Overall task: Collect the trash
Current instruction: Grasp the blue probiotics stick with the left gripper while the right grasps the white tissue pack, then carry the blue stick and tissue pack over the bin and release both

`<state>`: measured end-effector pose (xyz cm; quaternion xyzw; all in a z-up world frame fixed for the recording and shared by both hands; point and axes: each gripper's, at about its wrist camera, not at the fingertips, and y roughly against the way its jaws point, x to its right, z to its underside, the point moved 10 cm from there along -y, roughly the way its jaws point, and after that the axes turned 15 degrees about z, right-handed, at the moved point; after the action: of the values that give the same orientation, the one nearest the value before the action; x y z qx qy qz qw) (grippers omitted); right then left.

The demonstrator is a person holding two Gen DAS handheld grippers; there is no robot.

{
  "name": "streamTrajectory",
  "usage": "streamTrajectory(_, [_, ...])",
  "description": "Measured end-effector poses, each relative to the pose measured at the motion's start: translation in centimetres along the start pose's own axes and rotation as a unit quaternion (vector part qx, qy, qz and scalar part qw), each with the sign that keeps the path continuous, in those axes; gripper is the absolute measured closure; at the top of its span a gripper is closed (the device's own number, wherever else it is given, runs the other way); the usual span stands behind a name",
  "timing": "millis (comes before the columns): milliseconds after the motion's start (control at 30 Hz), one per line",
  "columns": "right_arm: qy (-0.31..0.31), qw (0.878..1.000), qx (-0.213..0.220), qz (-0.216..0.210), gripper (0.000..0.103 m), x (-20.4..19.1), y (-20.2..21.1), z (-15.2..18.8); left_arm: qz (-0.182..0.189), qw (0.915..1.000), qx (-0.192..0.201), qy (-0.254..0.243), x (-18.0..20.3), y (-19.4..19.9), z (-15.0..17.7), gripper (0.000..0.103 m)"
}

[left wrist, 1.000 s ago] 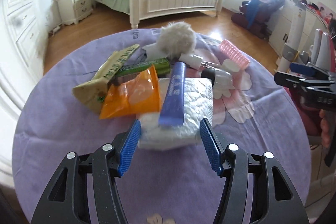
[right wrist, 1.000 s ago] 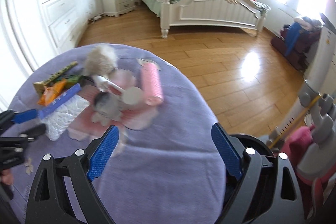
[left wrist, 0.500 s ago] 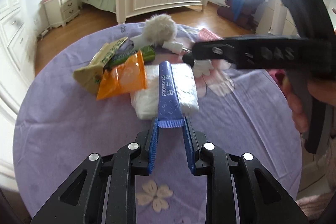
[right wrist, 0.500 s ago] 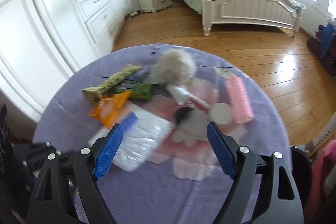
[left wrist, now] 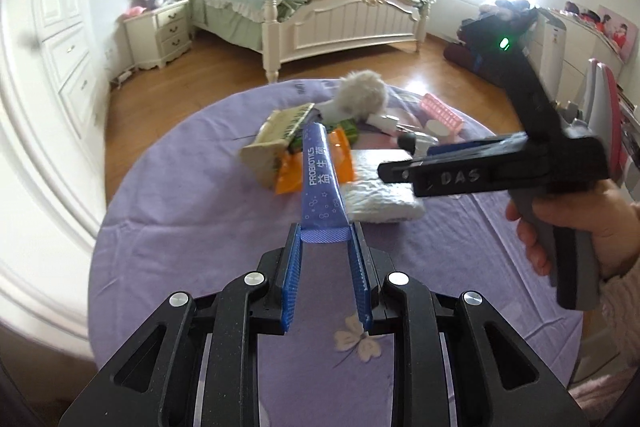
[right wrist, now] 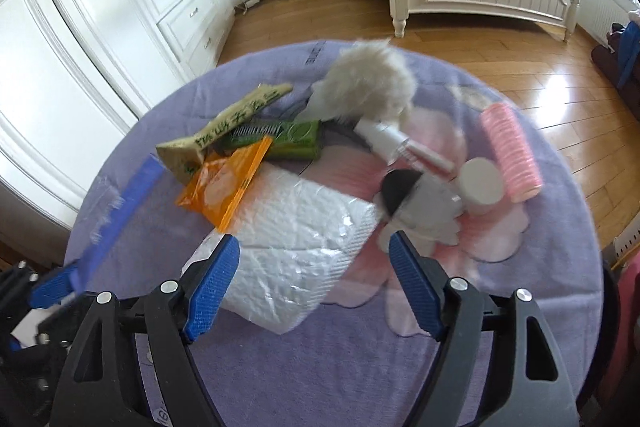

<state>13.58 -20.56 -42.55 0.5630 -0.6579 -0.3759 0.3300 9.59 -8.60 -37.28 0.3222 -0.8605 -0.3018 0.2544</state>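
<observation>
While clamped, the blue sachet (left wrist: 322, 183) juts forward from the left hand-held gripper (left wrist: 325, 259).

The left claw (left wrist: 325, 242) is clamped on a blue sachet (left wrist: 321, 179); the right claw (right wrist: 314, 281) has just been narrowing, nothing pinched.

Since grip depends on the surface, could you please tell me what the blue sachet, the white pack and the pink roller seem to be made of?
Blue sachet: glossy printed film, probably plastic or foil laminate; its end seal is crimped.
White pack: soft quilted tissue under clear plastic wrap; the wrap glints and wrinkles.
Pink roller: ridged cylinder, likely plastic; blur leaves the surface unclear.
</observation>
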Motion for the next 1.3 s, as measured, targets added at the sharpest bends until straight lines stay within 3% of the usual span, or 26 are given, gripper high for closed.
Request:
streamTrajectory(33, [0.002,1.000,-0.003,-0.011,0.028,-0.8,-0.5,0.3,-0.002,1.0000,0.002,0.005,-0.3,0.3,0.1,0.079])
streamTrajectory(67, [0.002,1.000,0.000,-0.027,0.046,-1.4,-0.6,0.4,-0.003,0.9999,0.004,0.009,-0.5,0.6,0.2,0.079])
streamTrajectory(167, [0.017,0.999,0.026,-0.030,0.084,-1.9,0.6,0.1,-0.004,0.9999,0.004,0.012,-0.7,0.8,0.3,0.079])
streamTrajectory(233, [0.027,0.998,0.041,-0.030,0.088,-1.7,2.2,0.2,-0.002,0.9999,0.006,0.008,-0.6,1.0,0.3,0.079])
streamTrajectory(400, [0.027,0.997,0.075,-0.014,0.089,0.4,6.1,0.7,0.008,0.9999,0.012,-0.003,0.8,0.9,-0.2,0.079])
streamTrajectory(533, [0.026,0.994,0.098,0.028,0.089,3.6,8.6,1.5,0.021,0.9994,0.017,-0.021,3.2,0.6,-0.5,0.079])
streamTrajectory(967, [-0.036,0.988,0.105,0.108,0.089,13.3,10.8,5.1,0.080,0.9921,0.013,-0.096,13.0,-2.1,-3.1,0.079])
streamTrajectory(1300, [-0.075,0.980,0.106,0.154,0.088,20.5,12.4,7.9,0.121,0.9818,0.000,-0.146,20.7,-5.4,-4.5,0.079])
